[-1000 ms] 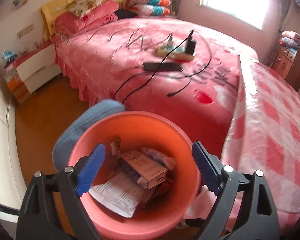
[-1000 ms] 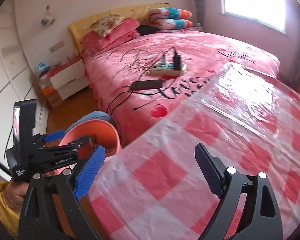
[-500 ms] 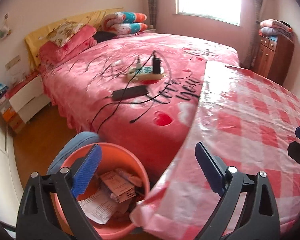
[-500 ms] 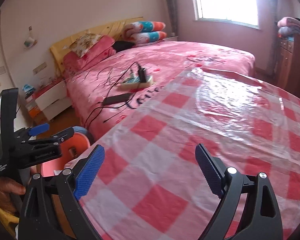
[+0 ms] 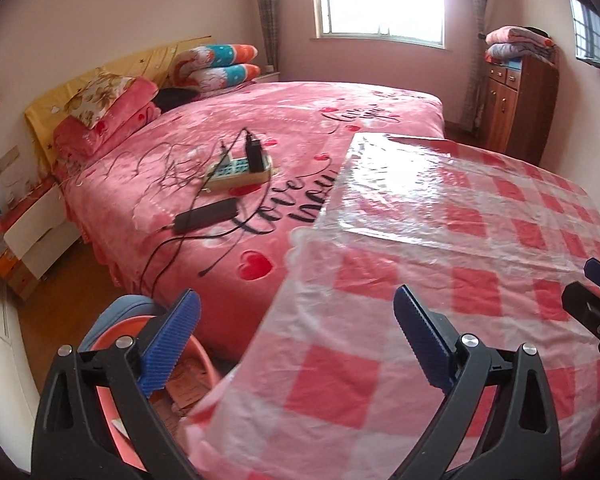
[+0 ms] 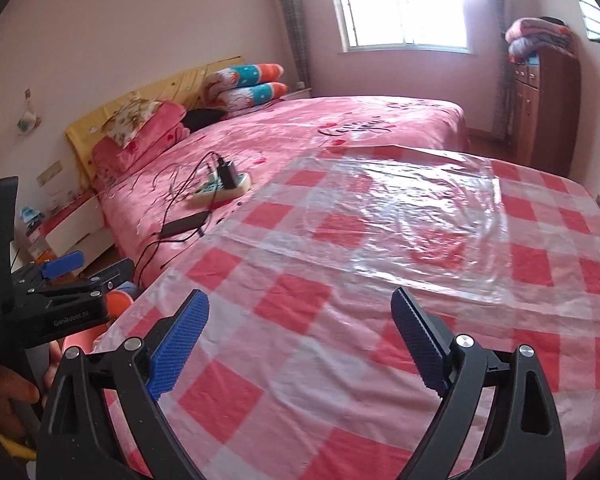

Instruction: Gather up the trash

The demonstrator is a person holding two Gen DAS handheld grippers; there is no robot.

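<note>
Gaping empty, both tongs [image 5: 296, 344] [image 6: 300, 344] over checked tablecloth [image 6: 340, 280].

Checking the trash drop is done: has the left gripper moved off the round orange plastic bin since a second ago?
Yes. The left gripper has swung up and right; the orange bin, centred before, now sits bottom left, the checked tablecloth ahead.

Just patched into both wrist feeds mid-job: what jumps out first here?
The red-and-white checked tablecloth under clear plastic fills the foreground below both open grippers. Behind it stretches a pink heart-print bed with a power strip and black cables. The orange trash bucket holding paper scraps peeks out at lower left, beside the table.
</note>
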